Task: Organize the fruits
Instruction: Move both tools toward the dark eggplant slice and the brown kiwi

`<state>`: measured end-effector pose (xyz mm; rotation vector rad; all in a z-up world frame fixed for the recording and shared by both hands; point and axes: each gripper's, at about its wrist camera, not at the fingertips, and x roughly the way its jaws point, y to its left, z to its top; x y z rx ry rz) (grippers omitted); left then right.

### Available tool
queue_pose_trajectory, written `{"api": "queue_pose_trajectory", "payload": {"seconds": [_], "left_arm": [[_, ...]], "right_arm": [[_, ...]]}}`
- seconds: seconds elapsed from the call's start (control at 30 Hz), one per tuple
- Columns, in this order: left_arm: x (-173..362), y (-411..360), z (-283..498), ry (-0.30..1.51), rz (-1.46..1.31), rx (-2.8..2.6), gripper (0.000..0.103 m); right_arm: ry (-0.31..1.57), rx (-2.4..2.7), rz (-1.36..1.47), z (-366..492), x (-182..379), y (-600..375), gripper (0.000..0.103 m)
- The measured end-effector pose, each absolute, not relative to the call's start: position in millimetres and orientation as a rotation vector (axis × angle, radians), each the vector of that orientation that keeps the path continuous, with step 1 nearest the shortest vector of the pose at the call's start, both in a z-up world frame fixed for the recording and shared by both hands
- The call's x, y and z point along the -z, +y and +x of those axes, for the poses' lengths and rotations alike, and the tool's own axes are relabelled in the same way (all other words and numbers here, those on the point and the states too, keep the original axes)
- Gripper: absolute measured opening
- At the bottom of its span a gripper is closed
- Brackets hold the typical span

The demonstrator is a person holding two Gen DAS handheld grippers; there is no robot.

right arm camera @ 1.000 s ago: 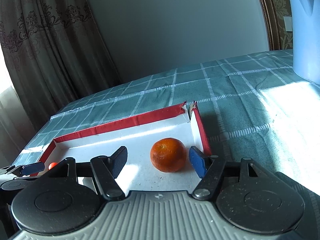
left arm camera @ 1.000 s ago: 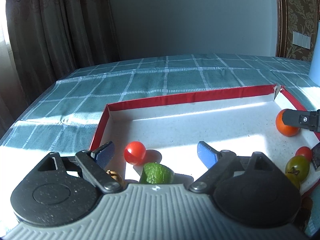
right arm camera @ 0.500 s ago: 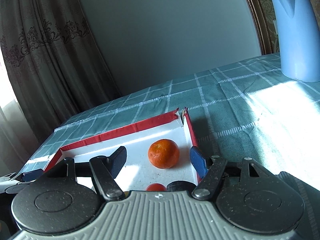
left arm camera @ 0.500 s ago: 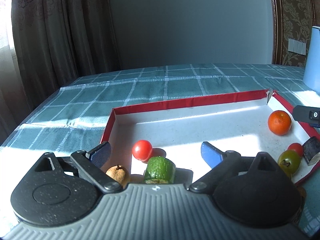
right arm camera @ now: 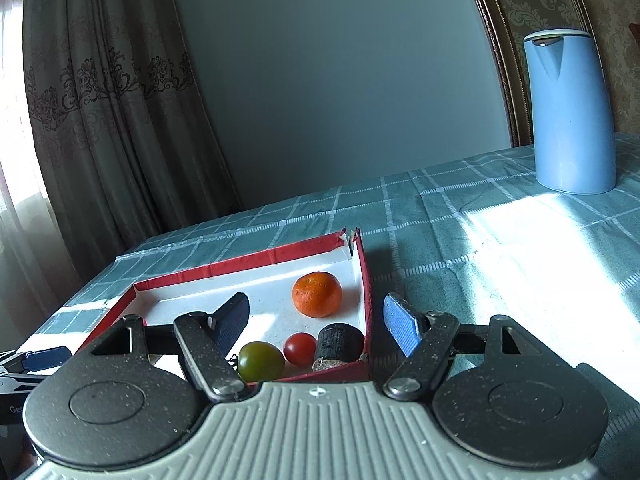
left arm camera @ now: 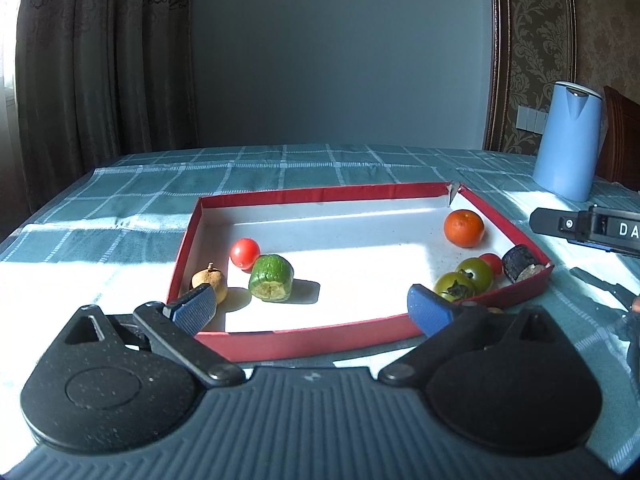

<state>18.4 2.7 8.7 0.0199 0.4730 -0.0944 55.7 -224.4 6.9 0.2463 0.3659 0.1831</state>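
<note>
We see a shallow red-rimmed tray with a white floor lying on the desk, which is covered by a teal checked cloth. Our left gripper hangs just before the tray's near wall; its jaws have just been opening and now stand wide apart with nothing between them. Our right gripper sits at the tray's near right corner, one blue pad inside the tray and the other outside the right wall; its jaws have also just been opening and grip nothing. Inside the tray, an orange tangerine rests near the far right corner. At the near right lie two green tomatoes, a small red tomato and a dark cut chunk, close together. On the left side lie a red tomato, touching a green cut piece, and a tan round fruit against the left wall. A blue kettle stands on the desk beyond the tray.
</note>
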Motion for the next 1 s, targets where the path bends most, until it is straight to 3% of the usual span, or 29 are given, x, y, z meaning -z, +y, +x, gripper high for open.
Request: {"api": "queue_pose_trajectory", "payload": {"seconds": [0.57, 1.0], "left_arm": [[14.0, -78.4, 16.8, 0.519, 0.284, 0.224, 0.101], [17.7, -89.8, 16.7, 0.479, 0.383, 0.27, 0.075]], "right_arm": [[0.429, -0.169, 0.303, 54.0, 0.3, -234.2, 0.076], [0.468, -0.179, 0.298, 57.1, 2.6, -231.3, 0.076]]}}
